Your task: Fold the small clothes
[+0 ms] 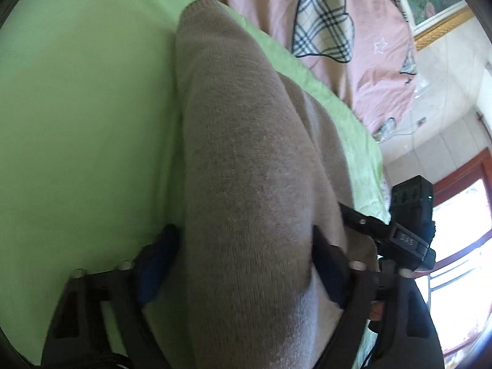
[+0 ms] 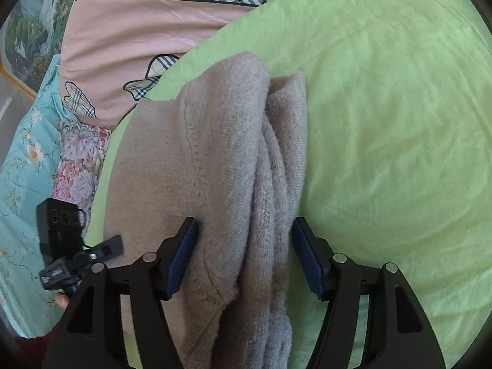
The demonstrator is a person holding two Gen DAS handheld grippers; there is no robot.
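Beige-grey knitted wool garment, centre frame on lime-green bed sheet: left hand-held gripper and right hand-held gripper each pinch bunched fabric, presumably for folding.

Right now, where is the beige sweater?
In both wrist views the beige sweater lies on the green sheet, bunched between each gripper's fingers, with the pink quilt beyond it.

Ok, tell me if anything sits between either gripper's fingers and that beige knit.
Nothing visible does. The beige knitted garment already fills the gap of the right gripper and of the left gripper. Only the green sheet lies around it.
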